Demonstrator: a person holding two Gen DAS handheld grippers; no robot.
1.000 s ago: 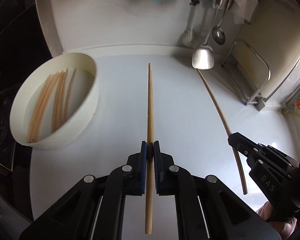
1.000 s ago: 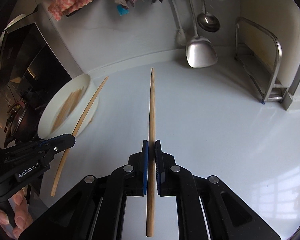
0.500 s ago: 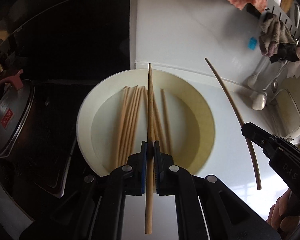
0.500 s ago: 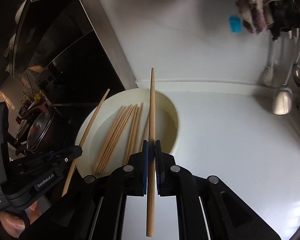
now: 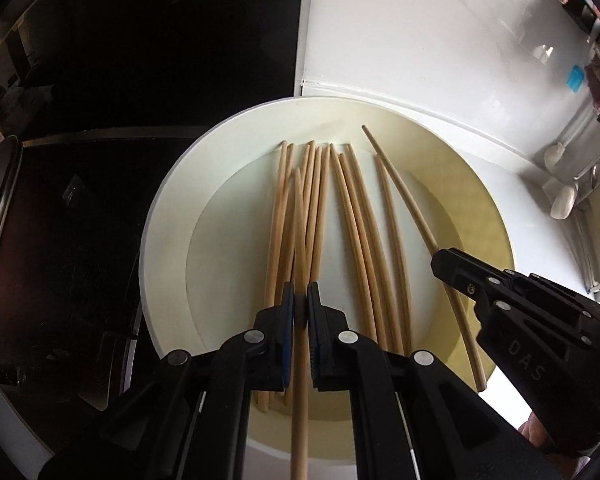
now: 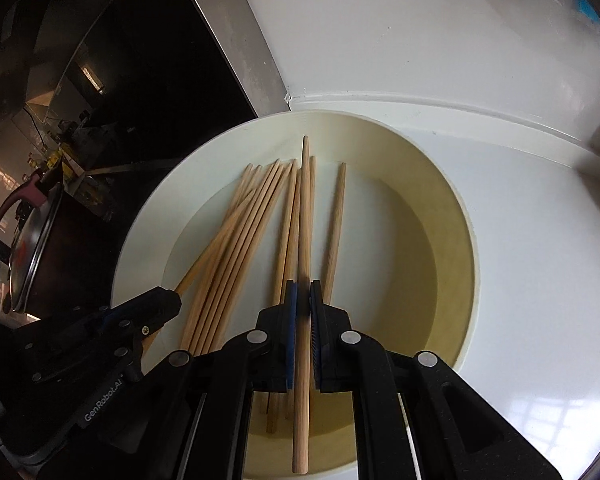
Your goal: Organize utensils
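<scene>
"GenRobot.AI" left tongs (image 6: 172, 300) and "DAS" right tongs (image 5: 440, 260), each clamped on a chopstick above bowl (image 5: 164, 216).

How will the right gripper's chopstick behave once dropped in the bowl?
The chopstick looks round and smooth, so it will probably roll against the pile. It stays straight in the right gripper, so likely stiff and light. The bowl wall should contain it.

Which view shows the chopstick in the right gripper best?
Left wrist view: the right gripper's chopstick shows side-on over the white bowl, both ends clear of the right gripper. The right wrist view foreshortens it, the jaws covering its middle.
</scene>
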